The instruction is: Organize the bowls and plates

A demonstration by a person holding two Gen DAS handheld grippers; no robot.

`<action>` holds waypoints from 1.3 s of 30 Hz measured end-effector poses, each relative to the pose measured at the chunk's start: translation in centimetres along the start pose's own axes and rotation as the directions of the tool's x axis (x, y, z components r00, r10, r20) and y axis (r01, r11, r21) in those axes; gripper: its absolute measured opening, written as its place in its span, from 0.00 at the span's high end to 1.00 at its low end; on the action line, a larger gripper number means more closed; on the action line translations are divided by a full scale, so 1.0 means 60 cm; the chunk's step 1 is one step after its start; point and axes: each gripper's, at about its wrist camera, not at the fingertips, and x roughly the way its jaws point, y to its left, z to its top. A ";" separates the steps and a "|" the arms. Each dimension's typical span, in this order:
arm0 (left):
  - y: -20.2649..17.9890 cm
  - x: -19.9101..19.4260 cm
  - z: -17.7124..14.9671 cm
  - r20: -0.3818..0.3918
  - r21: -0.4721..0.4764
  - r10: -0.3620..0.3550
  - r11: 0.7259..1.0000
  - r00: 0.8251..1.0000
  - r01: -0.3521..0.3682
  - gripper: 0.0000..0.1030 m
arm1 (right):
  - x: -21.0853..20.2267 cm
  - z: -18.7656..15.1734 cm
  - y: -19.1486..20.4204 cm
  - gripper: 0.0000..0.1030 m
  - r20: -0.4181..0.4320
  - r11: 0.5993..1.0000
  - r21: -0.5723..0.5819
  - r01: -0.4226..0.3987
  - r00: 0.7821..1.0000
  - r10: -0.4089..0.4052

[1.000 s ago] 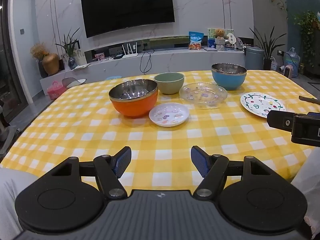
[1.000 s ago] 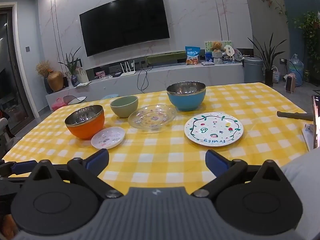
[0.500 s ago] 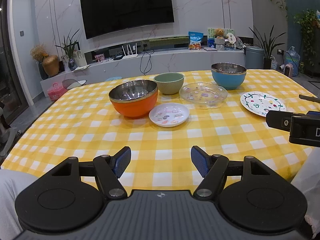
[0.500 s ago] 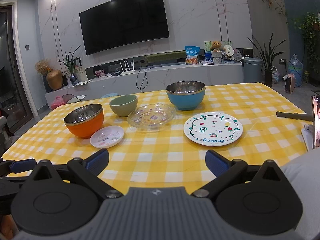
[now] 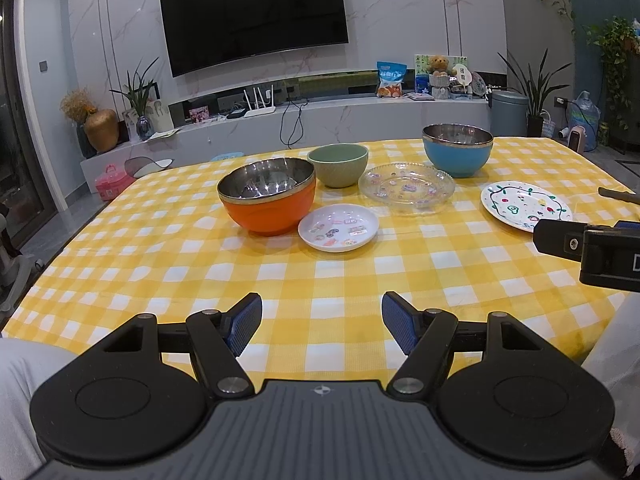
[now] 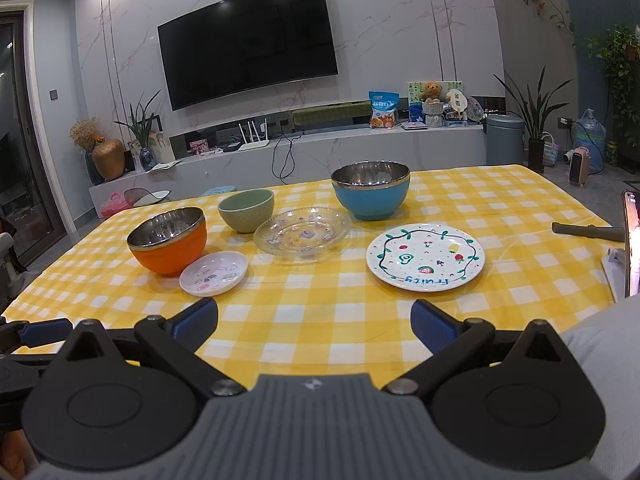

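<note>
All six dishes stand upright, mouths up, spread across the far half of the yellow-and-white checked tabletop [image 6: 320,320]; being round, none has a long axis. The orange bowl with a steel lining [image 5: 267,196] [image 6: 168,240] is farthest left, and the small white saucer with stickers [image 5: 338,227] [image 6: 213,273] lies just beside it on the near side, their edges almost meeting. Behind them sits the pale green ceramic bowl [image 5: 338,164] [image 6: 246,211]. The clear glass plate with printed patterns [image 5: 406,188] [image 6: 303,236] lies in the middle, close to the green bowl and to the blue bowl with a steel lining [image 5: 457,149] [image 6: 371,189] behind it to the right. The white painted plate with a green vine border [image 5: 525,205] [image 6: 425,257] lies apart on the right, its lettering toward the near edge.

The near half of the cloth is bare checks from the dishes to the tabletop's front edge. The left tool [image 5: 321,328] hovers over that front edge with its blue pads spread wide, nothing between them. The right tool [image 6: 313,322] does likewise, pads wide apart and empty, with the painted plate just beyond it. A dark rod [image 6: 586,231] lies near the tabletop's right edge.
</note>
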 end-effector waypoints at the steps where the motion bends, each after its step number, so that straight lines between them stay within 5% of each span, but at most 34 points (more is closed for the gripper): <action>1: 0.000 0.000 0.000 0.000 0.001 0.001 1.000 1.000 -0.001 0.21 | 0.000 0.001 0.001 0.02 -0.001 1.000 -0.001 0.000 1.000 0.000; 39: 0.000 0.001 -0.001 -0.003 -0.003 -0.005 1.000 1.000 0.005 0.21 | 0.000 -0.003 -0.005 0.02 -0.011 1.000 -0.010 0.013 1.000 -0.013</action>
